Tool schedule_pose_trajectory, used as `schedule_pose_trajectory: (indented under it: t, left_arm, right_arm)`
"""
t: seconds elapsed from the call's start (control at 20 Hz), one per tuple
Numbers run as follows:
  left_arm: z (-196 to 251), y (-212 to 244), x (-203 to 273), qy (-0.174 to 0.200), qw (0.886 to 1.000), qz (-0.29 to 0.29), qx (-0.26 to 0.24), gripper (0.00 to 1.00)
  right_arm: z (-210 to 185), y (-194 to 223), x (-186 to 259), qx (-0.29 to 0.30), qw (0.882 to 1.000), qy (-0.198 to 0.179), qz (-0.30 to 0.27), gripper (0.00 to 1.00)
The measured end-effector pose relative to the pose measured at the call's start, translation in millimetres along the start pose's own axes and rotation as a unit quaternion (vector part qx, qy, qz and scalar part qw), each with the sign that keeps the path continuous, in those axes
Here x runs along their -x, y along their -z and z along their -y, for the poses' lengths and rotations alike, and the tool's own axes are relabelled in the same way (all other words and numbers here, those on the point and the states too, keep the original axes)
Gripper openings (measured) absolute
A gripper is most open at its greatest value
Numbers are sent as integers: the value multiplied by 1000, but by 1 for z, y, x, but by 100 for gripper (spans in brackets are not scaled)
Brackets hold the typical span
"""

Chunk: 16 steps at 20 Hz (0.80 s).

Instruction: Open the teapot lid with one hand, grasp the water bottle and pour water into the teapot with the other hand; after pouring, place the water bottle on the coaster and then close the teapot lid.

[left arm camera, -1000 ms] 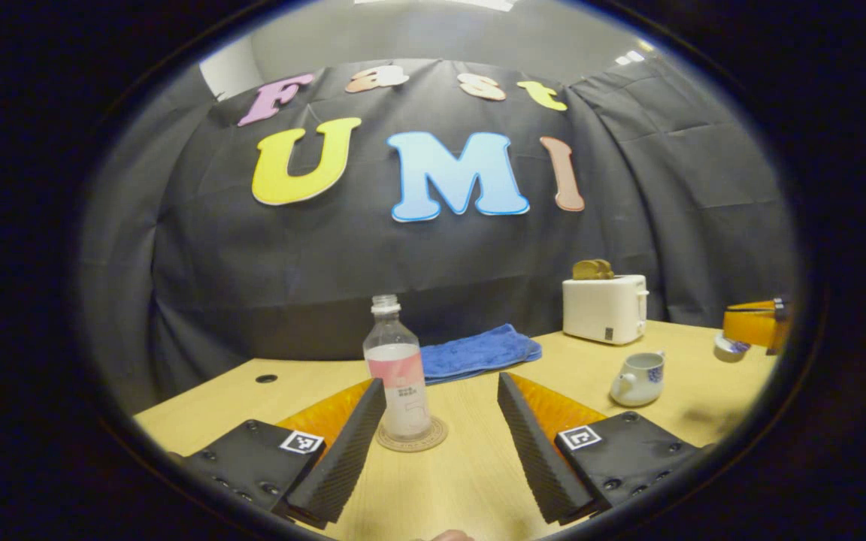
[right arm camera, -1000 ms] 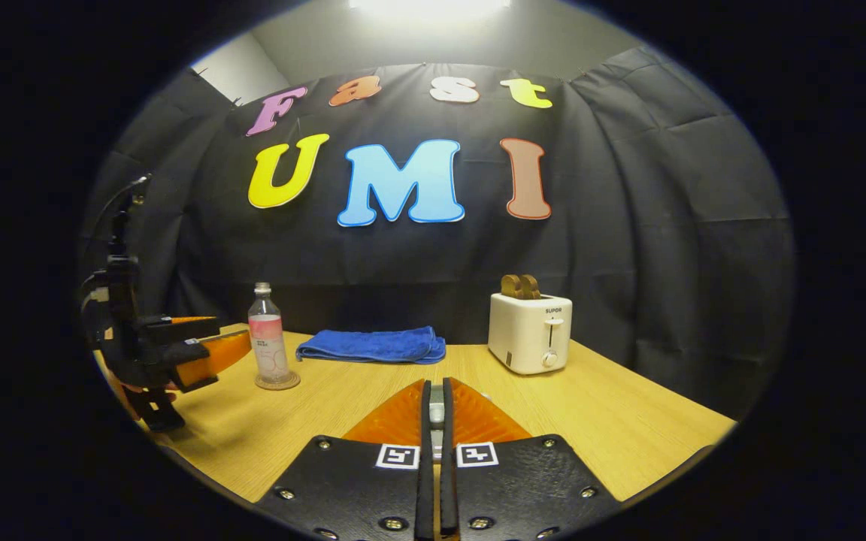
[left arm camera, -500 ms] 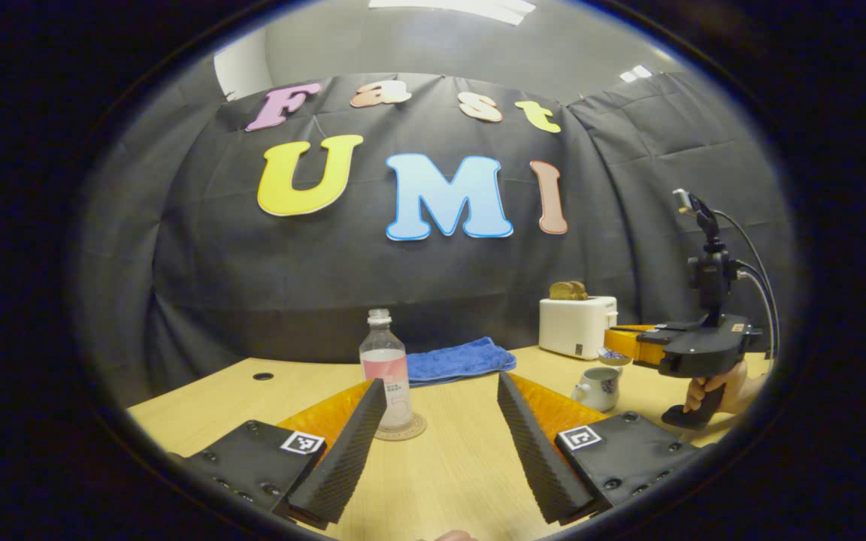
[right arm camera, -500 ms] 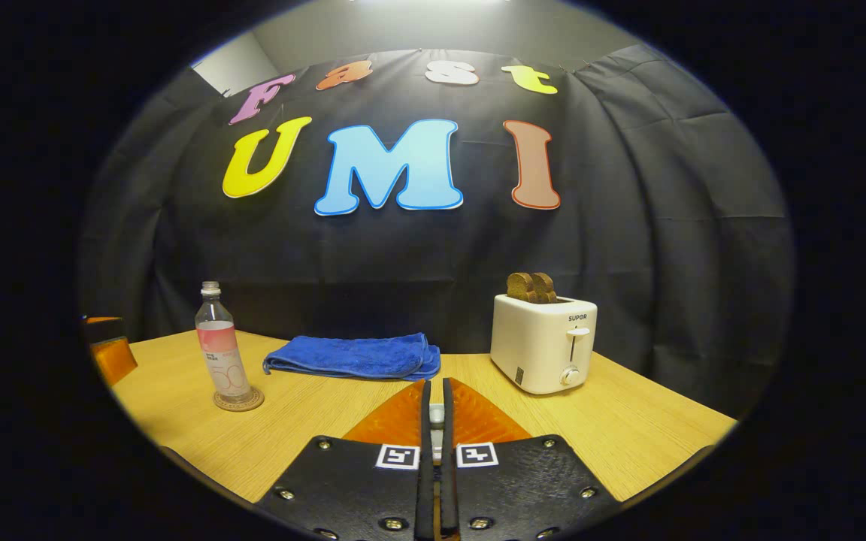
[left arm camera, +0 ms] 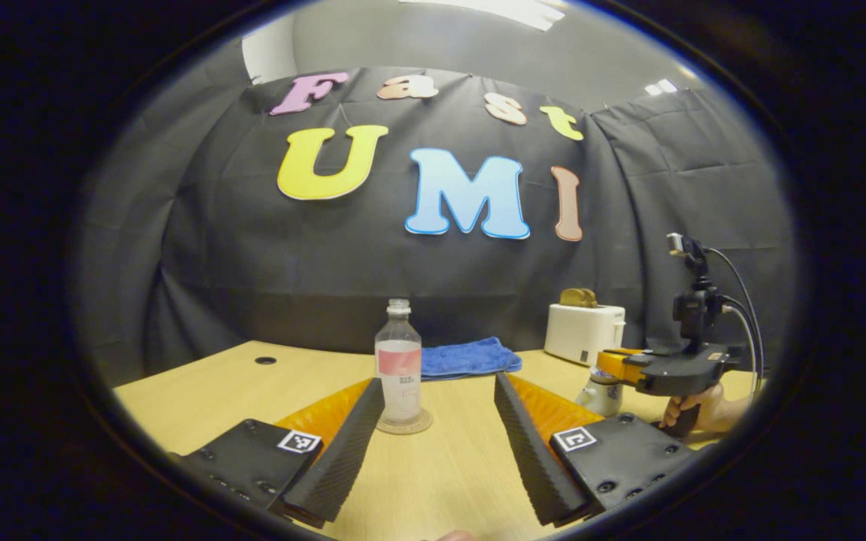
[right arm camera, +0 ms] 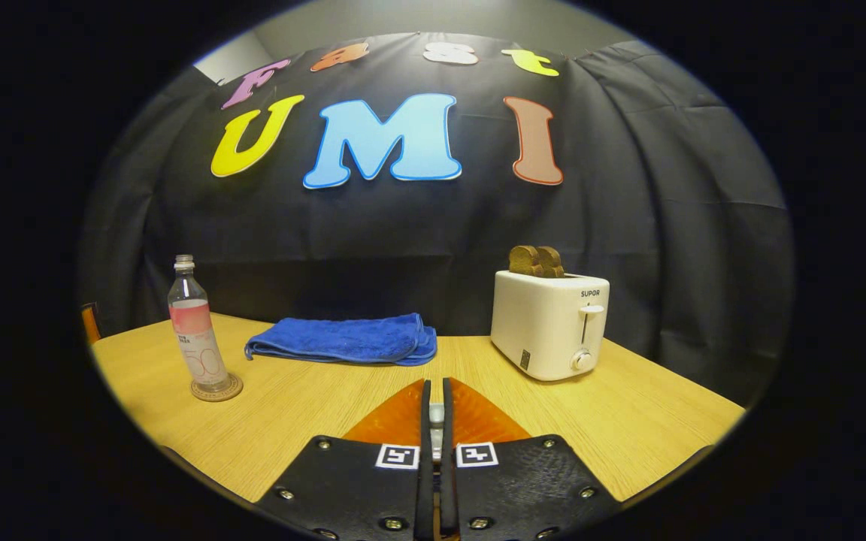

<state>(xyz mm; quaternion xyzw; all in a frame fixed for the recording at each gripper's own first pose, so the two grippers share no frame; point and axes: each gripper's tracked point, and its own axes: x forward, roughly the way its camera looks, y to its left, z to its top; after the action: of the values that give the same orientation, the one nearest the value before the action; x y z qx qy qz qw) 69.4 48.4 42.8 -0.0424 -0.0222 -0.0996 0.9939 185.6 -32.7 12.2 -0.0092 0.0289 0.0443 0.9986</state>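
step in hand: closing the lid. water bottle (left arm camera: 398, 361) stands on its coaster (left arm camera: 404, 424). my left tool (left arm camera: 433, 443) gapes wide; my right tool (right arm camera: 436, 421), pinched narrow, hovers over the teapot (left arm camera: 600, 391); next, lower squarely.

Left gripper (left arm camera: 439, 391) fingers spread wide, nothing between pads, hovering over light wooden table (left arm camera: 252, 379). Clear plastic water bottle w/ pink label (left arm camera: 398, 362), no cap, upright on round brown coaster (left arm camera: 404, 424), just past finger tips, closer to left finger. Folded blue towel (left arm camera: 469, 356) behind bottle near back edge. White toaster w/ brown bread slices (left arm camera: 584, 329) further right. Small white ceramic teapot (left arm camera: 601, 392) front of toaster, partly hidden by right gripper (left arm camera: 613, 364) sitting at its top; contact w/ lid unclear. Person's hand (left arm camera: 704, 409) on that gripper's handle.
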Motion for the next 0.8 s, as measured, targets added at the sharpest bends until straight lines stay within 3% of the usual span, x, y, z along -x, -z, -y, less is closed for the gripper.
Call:
schedule_pose_trajectory:
  t: [0.35,0.6,0.65,0.8]
  left_arm:
    - [5,-5,4,-3,1000,6,-10,100]
    - [3,-4,9,-9,1000,5,-15,100]
    - [3,-3,9,-11,1000,4,-15,100]
    - [1,-1,12,-16,1000,-1,-16,100]
  right_arm:
    - [-3,5,4,-16,1000,-7,-9,4]
    - [-2,-2,11,-11,1000,-4,-7,11]
    - [-1,-11,14,-10,1000,-4,7,12]
    - [8,-28,22,-4,999,10,32,30]
